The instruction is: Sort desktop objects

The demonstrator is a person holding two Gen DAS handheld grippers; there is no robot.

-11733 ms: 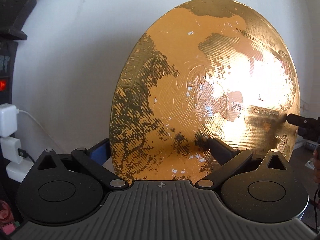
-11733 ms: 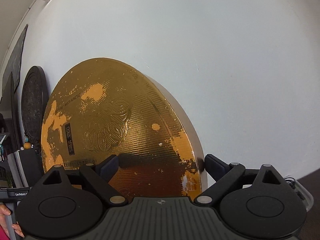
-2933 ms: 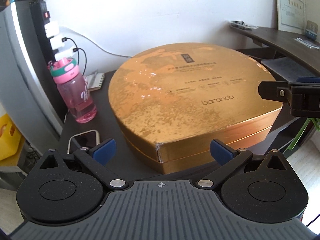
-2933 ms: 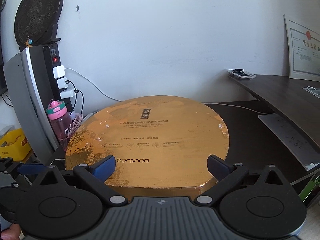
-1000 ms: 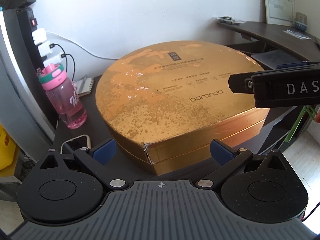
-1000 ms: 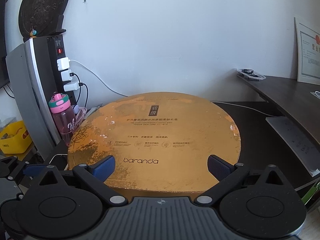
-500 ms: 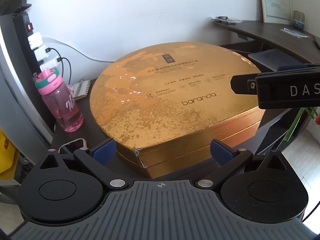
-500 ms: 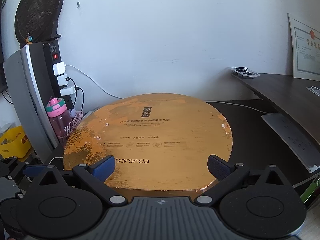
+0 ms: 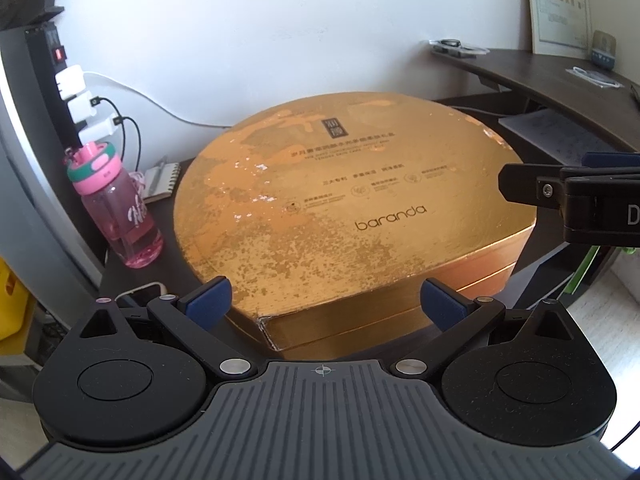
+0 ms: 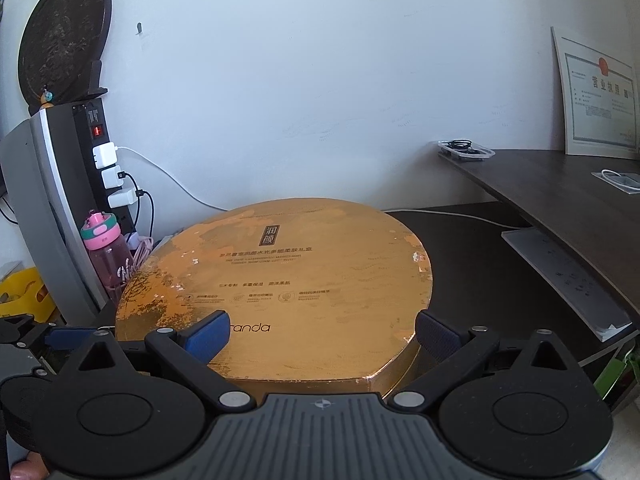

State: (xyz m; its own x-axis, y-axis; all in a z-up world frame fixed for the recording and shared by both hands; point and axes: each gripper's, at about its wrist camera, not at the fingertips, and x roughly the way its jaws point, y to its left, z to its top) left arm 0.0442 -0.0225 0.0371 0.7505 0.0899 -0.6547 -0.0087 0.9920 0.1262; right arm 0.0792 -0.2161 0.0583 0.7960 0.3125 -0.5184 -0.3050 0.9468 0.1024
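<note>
since 11.7 s ago the large round gold gift box [image 9: 352, 204] has gone from standing on edge against the white wall to lying flat on the dark desk [image 9: 172, 268], printed side up; over the last half second both cameras shifted only slightly.

left wrist view: left gripper [image 9: 326, 304] has its blue-padded fingers [image 9: 208, 302] spread wide, holding nothing. they sit just short of the box's near edge, one tip on each side of a torn seam in the gold side wall. box lid reads "baranda" in dark print, foil worn and patchy. a pink translucent water bottle with green-and-pink cap [image 9: 114, 208] stands upright to the left of the box, near but apart from it. a small spiral notebook [image 9: 162, 176] lies behind the bottle. a white-edged phone [image 9: 142, 292] lies flat by the left fingertip. the right gripper [image 9: 576, 200] enters from the right edge, level with the box's right rim; contact cannot be judged.

right wrist view: right gripper [image 10: 322, 336] is also spread wide and empty, tips over the near edge of the gold box [image 10: 280, 280], left pad covering part of the "baranda" print. pink bottle [image 10: 106, 252] stands at the box's left, beside a black power strip with white chargers [image 10: 106, 160]. the left gripper [image 10: 60, 338] shows at the lower left.
</note>
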